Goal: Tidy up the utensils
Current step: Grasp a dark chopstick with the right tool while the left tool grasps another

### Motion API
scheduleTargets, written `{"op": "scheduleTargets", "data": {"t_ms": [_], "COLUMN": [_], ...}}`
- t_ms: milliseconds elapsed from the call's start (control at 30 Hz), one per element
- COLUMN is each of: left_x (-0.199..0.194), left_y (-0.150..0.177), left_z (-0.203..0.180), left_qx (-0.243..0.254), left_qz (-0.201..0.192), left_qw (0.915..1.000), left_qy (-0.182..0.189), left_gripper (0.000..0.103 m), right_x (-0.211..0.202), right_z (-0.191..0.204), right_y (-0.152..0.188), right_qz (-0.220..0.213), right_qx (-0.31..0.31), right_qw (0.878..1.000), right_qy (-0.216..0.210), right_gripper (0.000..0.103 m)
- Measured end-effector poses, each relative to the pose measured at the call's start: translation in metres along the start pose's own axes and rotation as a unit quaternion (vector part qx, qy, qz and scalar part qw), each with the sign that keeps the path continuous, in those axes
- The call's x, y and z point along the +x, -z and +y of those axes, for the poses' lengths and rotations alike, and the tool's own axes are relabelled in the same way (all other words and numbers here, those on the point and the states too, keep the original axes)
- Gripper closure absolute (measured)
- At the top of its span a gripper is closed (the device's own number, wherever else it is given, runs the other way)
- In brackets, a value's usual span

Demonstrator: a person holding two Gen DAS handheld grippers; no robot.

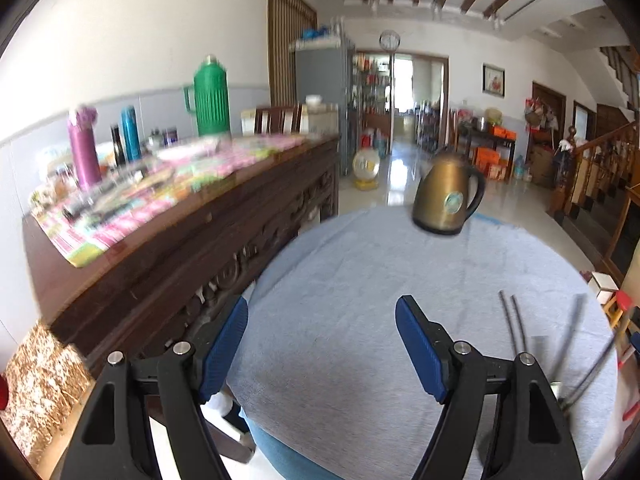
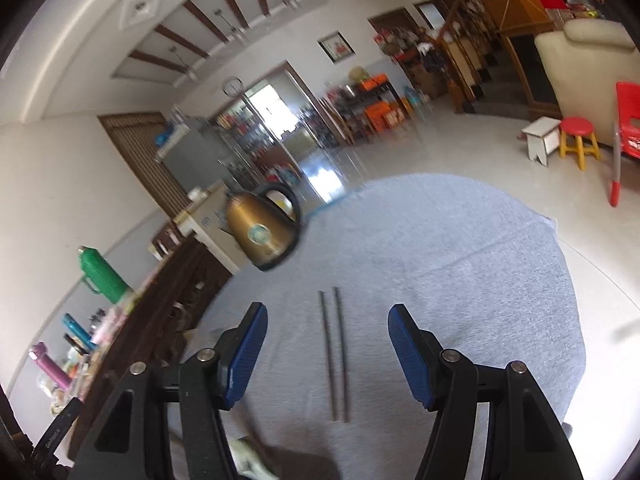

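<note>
Two thin grey chopsticks (image 2: 335,354) lie side by side on the grey-blue cloth of a round table (image 2: 460,260). My right gripper (image 2: 326,320) hovers over them, open, with the pair showing in the gap between its blue pads and nothing gripped. In the left wrist view the same chopsticks (image 1: 516,324) lie to the right of my left gripper (image 1: 322,340). It is open and empty above bare cloth (image 1: 360,280). More grey rods (image 1: 570,344) lie further right, too blurred to name.
A bronze kettle (image 1: 448,196) (image 2: 264,232) stands at the table's far edge. A dark carved sideboard (image 1: 180,240) runs along the left, carrying a green thermos (image 1: 211,96) and bottles (image 1: 84,148). A red stool (image 2: 578,136) and a white stool (image 2: 540,136) stand on the floor beyond.
</note>
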State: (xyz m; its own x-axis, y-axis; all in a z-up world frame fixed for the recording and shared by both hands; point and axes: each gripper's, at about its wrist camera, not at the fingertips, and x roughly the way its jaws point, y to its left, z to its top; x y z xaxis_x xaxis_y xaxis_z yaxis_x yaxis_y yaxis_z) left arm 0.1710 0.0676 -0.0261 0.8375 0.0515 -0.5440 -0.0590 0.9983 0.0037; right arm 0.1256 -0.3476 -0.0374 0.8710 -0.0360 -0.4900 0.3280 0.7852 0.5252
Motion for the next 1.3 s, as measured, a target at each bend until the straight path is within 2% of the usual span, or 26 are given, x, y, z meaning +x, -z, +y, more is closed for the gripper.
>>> {"op": "scheduleTargets", "data": {"t_ms": [167,367,533,567,667,733,833,867,967,1067,1167,1300], "left_x": [0.078,0.152,0.187,0.194,0.212,0.222,0.231,0.232,0.241,0.251,0.267,0.288], "left_y": [0.005,0.014,0.001,-0.001,-0.009,-0.015,-0.025,-0.027,-0.031,-0.030,-0.024,-0.017], "left_z": [0.008,-0.025,-0.076,-0.085,-0.109,-0.125,-0.146,-0.151,-0.183,-0.214,-0.254,-0.296], "left_qx": [0.003,0.016,0.057,0.065,0.081,0.097,0.118,0.125,0.153,0.171,0.187,0.199], "left_qz": [0.089,0.183,0.221,0.229,0.248,0.253,0.252,0.253,0.262,0.275,0.298,0.333], "left_qw": [0.9957,0.9798,0.9651,0.9617,0.9528,0.9496,0.9450,0.9429,0.9314,0.9190,0.9018,0.8822], "left_qy": [0.024,0.079,0.128,0.136,0.155,0.158,0.172,0.178,0.201,0.225,0.251,0.267], "left_gripper": [0.026,0.026,0.026,0.026,0.026,0.026,0.027,0.031,0.046,0.047,0.046,0.046], "right_x": [0.082,0.179,0.248,0.262,0.294,0.310,0.317,0.315,0.308,0.293,0.276,0.259], "right_z": [-0.008,0.011,0.034,0.037,0.046,0.049,0.050,0.047,0.034,0.012,-0.004,-0.025], "right_y": [-0.014,-0.012,-0.016,-0.017,-0.016,-0.014,-0.013,-0.014,-0.016,-0.020,-0.021,-0.019], "right_qz": [0.100,0.197,0.238,0.247,0.270,0.278,0.279,0.279,0.281,0.283,0.287,0.293], "right_qx": [-0.021,-0.075,-0.115,-0.120,-0.123,-0.140,-0.158,-0.158,-0.148,-0.124,-0.116,-0.102], "right_qw": [0.995,0.977,0.963,0.960,0.953,0.946,0.941,0.941,0.944,0.947,0.947,0.949], "right_qy": [0.014,0.028,0.046,0.056,0.063,0.091,0.109,0.106,0.094,0.087,0.085,0.062], "right_gripper": [0.038,0.054,0.063,0.068,0.071,0.077,0.094,0.096,0.096,0.096,0.096,0.096]}}
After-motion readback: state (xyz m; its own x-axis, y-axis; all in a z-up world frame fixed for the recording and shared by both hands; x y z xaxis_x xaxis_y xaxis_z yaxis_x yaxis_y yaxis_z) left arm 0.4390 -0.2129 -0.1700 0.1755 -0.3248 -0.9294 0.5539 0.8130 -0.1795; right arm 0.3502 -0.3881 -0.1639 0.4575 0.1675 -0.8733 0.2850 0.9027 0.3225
